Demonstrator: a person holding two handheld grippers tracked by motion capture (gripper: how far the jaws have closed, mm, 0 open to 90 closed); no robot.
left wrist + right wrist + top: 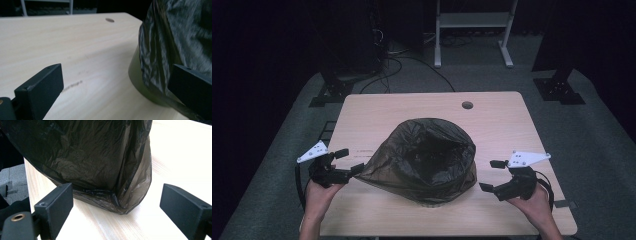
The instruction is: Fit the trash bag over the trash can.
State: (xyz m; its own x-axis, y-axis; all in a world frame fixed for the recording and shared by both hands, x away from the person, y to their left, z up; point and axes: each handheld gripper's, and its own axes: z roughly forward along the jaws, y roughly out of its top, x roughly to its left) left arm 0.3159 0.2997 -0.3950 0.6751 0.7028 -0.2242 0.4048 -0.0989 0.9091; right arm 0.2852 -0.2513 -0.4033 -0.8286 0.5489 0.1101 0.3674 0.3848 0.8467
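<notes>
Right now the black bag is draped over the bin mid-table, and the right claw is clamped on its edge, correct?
Not quite. The right claw is open and clear of the black bag, as the right gripper view shows. The bag does cover the bin mid-table.

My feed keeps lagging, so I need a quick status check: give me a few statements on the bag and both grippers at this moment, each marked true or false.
1. The dark, crinkled plastic bag sits on the light wooden table. True.
2. The right gripper is clamped on the bag. False: its jaws stand wide open, apart from the bag, with bare table between them.
3. The left gripper is at the bag's left corner. True: in the high view its lower jaw meets the stretched-out corner, and the jaws stand apart.
4. The bag lies flat and folded. False: it stands puffed up, and a pale green round container shows at its base.
5. A small round hole is in the table's far side. True.
</notes>
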